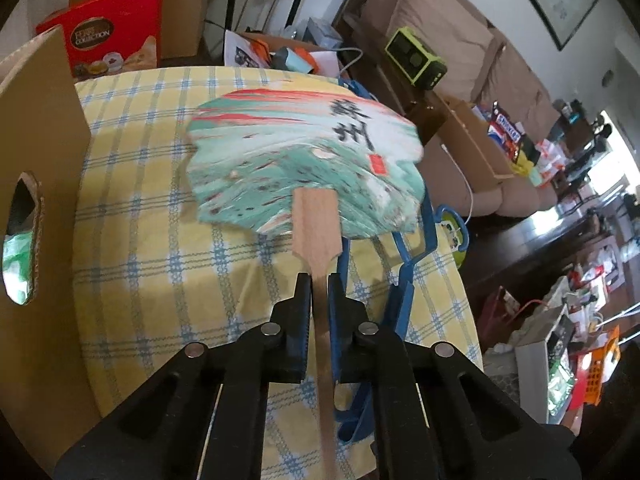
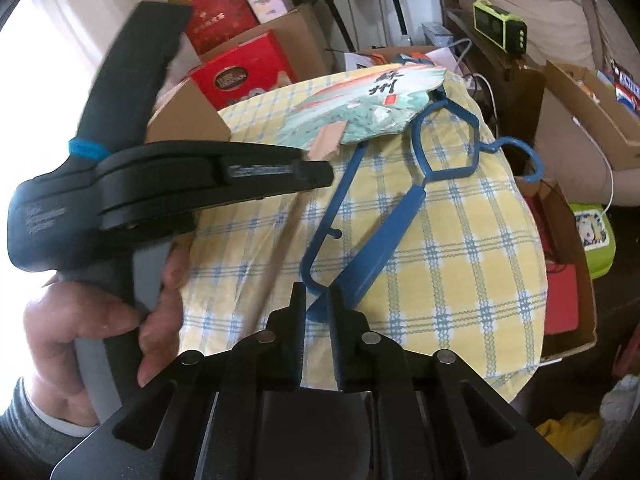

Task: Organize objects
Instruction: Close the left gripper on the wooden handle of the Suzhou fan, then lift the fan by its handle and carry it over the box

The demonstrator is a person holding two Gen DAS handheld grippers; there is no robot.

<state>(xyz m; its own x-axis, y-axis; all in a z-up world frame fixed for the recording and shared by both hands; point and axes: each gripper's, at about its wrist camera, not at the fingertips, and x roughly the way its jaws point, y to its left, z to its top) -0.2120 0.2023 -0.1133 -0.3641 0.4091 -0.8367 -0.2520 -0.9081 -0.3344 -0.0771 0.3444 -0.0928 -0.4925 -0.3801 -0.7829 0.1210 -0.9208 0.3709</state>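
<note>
A paper hand fan with green, white and red swirls and black characters has a wooden handle. My left gripper is shut on that handle and holds the fan over the yellow checked tablecloth. The fan also shows in the right wrist view, with the left gripper seen from the side. A blue plastic hanger lies across the cloth. My right gripper is shut on the hanger's lower end. The hanger shows under the fan in the left wrist view.
A brown cardboard box with a hand hole stands at the table's left. A red gift box is behind it. Cardboard boxes, a green radio and a sofa line the right side. An open box sits below the table's right edge.
</note>
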